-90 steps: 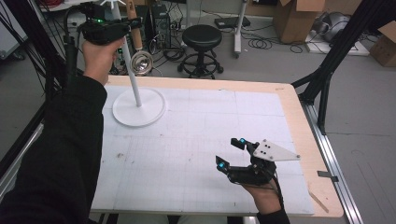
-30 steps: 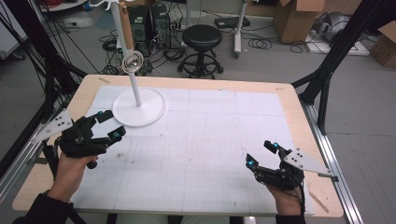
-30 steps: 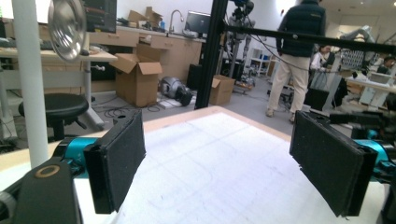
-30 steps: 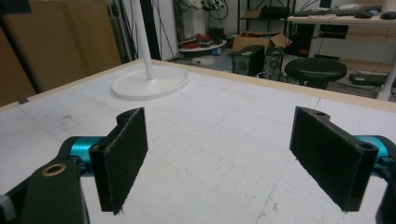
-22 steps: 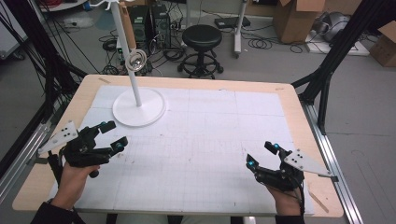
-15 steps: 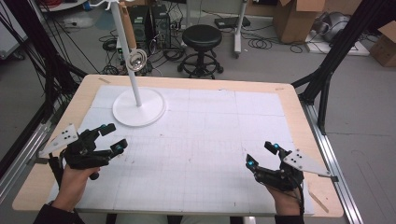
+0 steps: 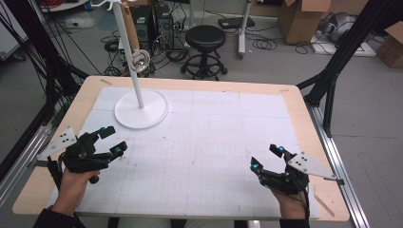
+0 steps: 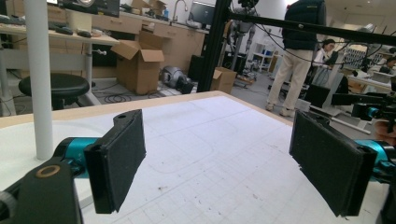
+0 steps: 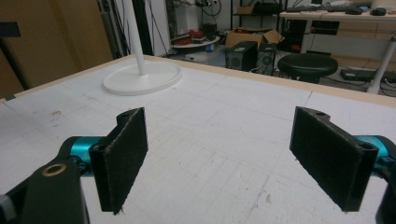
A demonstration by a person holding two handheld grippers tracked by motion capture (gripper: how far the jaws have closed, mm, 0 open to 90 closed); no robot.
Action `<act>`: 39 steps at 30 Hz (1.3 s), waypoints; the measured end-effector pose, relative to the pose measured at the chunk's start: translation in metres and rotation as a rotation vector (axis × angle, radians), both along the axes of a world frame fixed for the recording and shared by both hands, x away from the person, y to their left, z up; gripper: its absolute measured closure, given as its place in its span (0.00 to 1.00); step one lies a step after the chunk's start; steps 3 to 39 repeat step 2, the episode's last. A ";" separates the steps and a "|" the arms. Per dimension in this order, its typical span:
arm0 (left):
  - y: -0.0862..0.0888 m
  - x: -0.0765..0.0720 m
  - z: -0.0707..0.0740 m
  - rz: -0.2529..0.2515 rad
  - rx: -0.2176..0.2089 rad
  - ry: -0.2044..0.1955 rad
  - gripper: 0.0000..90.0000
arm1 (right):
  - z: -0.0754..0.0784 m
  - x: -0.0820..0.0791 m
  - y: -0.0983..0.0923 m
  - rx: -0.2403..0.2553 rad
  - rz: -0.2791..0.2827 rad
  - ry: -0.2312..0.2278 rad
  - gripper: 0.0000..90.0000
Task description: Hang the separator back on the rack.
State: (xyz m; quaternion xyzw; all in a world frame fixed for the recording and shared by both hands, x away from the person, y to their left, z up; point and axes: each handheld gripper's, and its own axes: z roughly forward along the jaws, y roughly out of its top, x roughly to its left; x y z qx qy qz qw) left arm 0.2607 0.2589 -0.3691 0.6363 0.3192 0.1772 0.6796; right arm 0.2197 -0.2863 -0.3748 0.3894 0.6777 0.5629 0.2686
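A white stand (image 7: pixel 141 109) with a round base and a thin pole stands at the table's far left. A shiny round metal piece (image 7: pixel 139 61) hangs beside the pole. My left gripper (image 7: pixel 115 138) rests low over the white mat near the left edge, in front of the base, open and empty. My right gripper (image 7: pixel 264 156) sits at the right front, also open and empty. In the left gripper view the pads (image 8: pixel 121 158) stand wide apart, with the pole (image 8: pixel 39 79) at the left. The right gripper view looks across the mat to the stand base (image 9: pixel 142 77).
A white gridded mat (image 7: pixel 214 137) covers the wooden table (image 7: pixel 304 118). Beyond the far edge stand a black stool (image 7: pixel 205 40), cardboard boxes (image 7: pixel 299 19) and floor cables. Black frame struts (image 7: pixel 332 71) rise at both sides. A person (image 8: pixel 299 51) stands far off.
The left gripper came down from beside the stand's top to the table's left front, then edged slightly nearer. The right gripper drew back to the right front corner and has stayed still.
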 end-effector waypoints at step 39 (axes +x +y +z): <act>0.000 0.000 0.000 -0.001 0.001 0.001 0.21 | 0.000 0.000 0.000 0.001 -0.001 0.003 0.20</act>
